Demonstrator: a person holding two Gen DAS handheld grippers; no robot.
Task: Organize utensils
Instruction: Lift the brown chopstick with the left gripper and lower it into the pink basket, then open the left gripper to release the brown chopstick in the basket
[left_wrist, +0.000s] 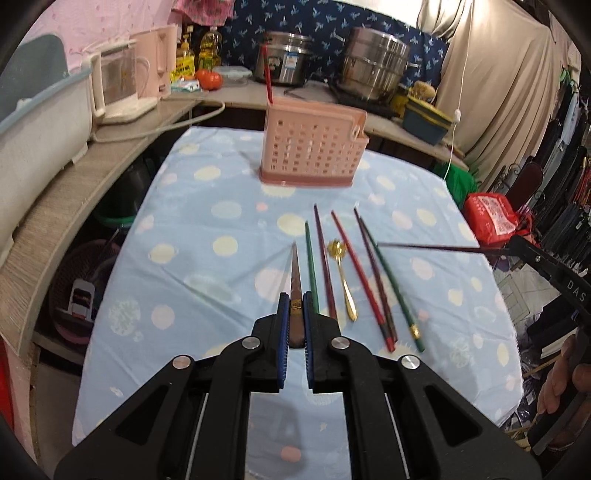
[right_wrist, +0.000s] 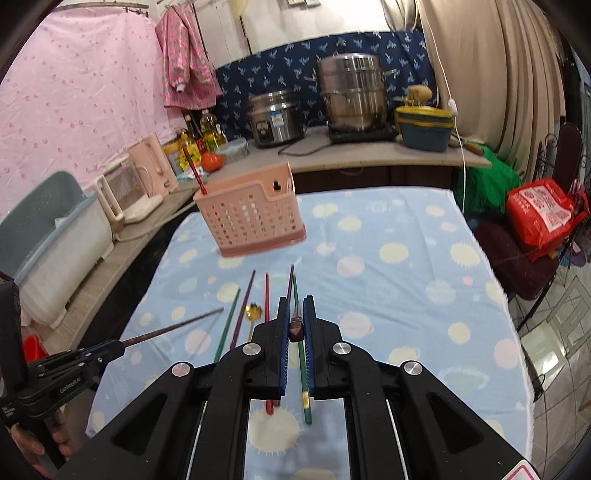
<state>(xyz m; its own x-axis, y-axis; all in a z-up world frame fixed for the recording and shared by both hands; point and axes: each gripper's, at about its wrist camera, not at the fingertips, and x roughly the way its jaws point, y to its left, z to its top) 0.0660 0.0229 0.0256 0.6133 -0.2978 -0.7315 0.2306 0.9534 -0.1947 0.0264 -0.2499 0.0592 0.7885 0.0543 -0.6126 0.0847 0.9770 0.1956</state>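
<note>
A: What are the left tongs (left_wrist: 295, 308) doing right now?

B: They are clenching a brown chopstick (left_wrist: 295, 280) between the blue pads, with its thin tip pointing toward the pink utensil basket (left_wrist: 314, 151). From the other side, that stick (right_wrist: 173, 328) is sticking out over the left edge of the counter (right_wrist: 388, 295).

A: And the right tongs (right_wrist: 296, 325)?

B: They are gripping a dark chopstick (right_wrist: 296, 325) end-on, so I am seeing mostly its butt between the pads. In the left view, that stick (left_wrist: 428, 248) is hanging level above the blue spotted cloth, with the right tongs (left_wrist: 513, 246) holding its far end.

A: Where is everything else sitting?

B: The basket is standing upright near the far end of the counter, with one red chopstick (left_wrist: 267, 74) already standing in its left corner. In front of it, a row is lying on the cloth: a green chopstick (left_wrist: 312, 269), a maroon chopstick (left_wrist: 325, 262) just beside it, a gold spoon (left_wrist: 345, 280) with its bowl facing the basket, then a second red chopstick (left_wrist: 362, 280), a dark purple chopstick (left_wrist: 375, 273) and a second green chopstick (left_wrist: 391, 284) fanning out to the right, close together.

A: Anything behind?

B: Two steel pots (right_wrist: 351, 96) are sitting on the side worktop beyond the basket, and a tomato (left_wrist: 208, 78) is lying near the oil bottles.
</note>
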